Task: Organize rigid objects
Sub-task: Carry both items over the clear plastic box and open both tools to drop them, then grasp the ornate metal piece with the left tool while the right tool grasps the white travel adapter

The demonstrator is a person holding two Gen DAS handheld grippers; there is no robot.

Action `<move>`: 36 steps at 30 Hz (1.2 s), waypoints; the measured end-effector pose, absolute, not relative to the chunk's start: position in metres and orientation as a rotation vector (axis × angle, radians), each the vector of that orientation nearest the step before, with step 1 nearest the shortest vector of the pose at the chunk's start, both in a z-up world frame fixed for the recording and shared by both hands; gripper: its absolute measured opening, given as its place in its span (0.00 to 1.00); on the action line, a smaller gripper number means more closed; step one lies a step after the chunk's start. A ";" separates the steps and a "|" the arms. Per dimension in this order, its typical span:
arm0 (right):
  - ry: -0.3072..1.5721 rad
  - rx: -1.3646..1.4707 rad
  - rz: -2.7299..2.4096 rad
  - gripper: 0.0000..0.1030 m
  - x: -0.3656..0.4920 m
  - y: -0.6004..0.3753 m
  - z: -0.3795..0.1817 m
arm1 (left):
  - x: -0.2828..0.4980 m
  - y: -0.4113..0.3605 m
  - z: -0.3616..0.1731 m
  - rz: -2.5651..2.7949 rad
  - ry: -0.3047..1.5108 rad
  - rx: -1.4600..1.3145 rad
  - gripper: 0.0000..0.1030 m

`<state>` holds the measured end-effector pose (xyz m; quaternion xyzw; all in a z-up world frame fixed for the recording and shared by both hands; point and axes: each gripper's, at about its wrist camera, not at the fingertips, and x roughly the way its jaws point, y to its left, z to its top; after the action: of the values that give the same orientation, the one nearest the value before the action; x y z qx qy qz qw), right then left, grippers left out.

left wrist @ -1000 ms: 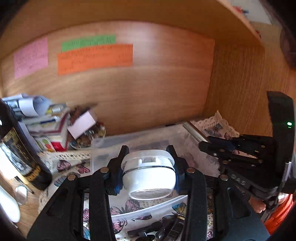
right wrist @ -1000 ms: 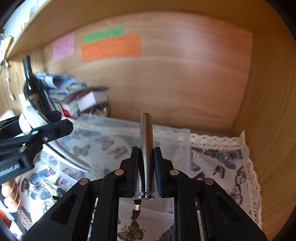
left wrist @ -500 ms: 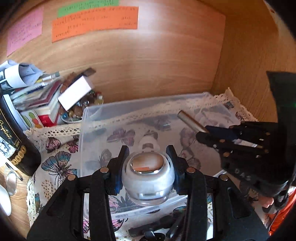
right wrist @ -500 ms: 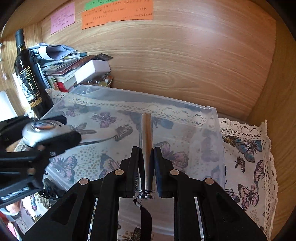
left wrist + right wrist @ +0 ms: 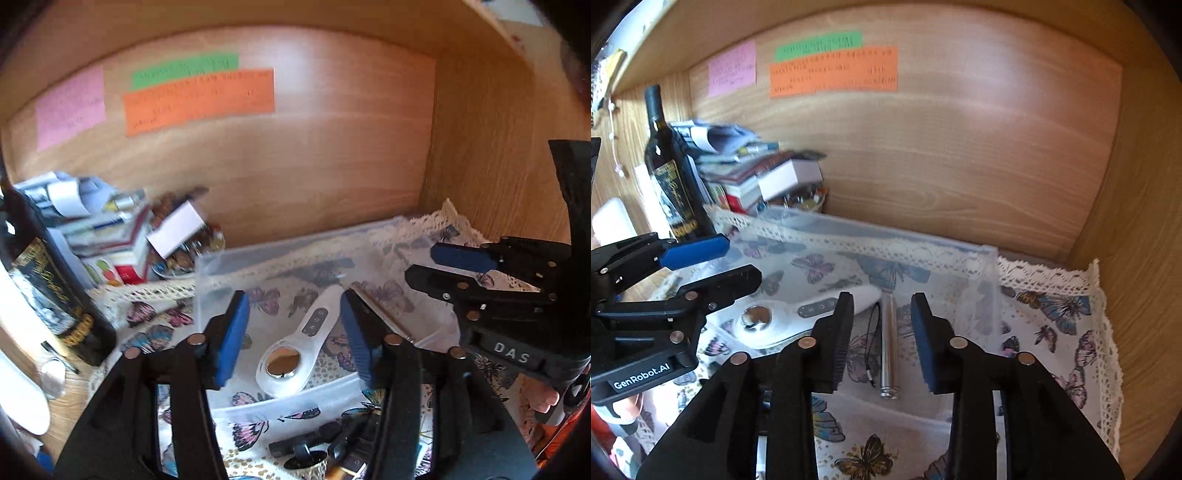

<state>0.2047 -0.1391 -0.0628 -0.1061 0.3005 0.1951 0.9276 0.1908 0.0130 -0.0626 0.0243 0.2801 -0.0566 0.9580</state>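
Observation:
A clear plastic bin point(image 5: 258, 254) point(image 5: 991, 295) sits on a butterfly-print cloth inside a wooden alcove. A white handheld device with a metal disc point(image 5: 295, 350) point(image 5: 790, 317) lies flat in the bin. A silver metal tube point(image 5: 890, 350) with a thin black cord lies beside it to the right. My left gripper point(image 5: 293, 332) point(image 5: 713, 258) is open and empty, above the white device. My right gripper point(image 5: 882, 328) point(image 5: 439, 264) is open and empty, above the tube.
A dark wine bottle point(image 5: 670, 173) stands at the left, beside stacked books and papers point(image 5: 746, 173) and a dish of small items point(image 5: 184, 258). Coloured notes point(image 5: 831, 68) are stuck on the back wall. Small black objects point(image 5: 310, 443) lie in front of the bin.
My left gripper has opened and let the white device drop into the bin. My right gripper has opened and let the silver tube lie in the bin. Both have lifted back.

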 end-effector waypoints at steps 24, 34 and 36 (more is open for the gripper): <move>0.623 -0.157 0.468 0.54 0.122 -0.153 -0.082 | 0.099 0.037 -0.085 -0.017 0.603 0.053 0.98; 0.768 -0.166 0.545 0.54 0.123 -0.130 -0.126 | 0.107 0.046 -0.133 -0.062 0.793 -0.009 0.77; 0.788 -0.164 0.555 0.54 0.126 -0.127 -0.131 | 0.109 0.045 -0.137 -0.083 0.809 -0.028 0.74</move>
<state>0.1257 -0.1269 -0.1306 -0.0789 0.3786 0.2665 0.8828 0.1093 0.0453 -0.1368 -0.0138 0.3935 -0.0401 0.9183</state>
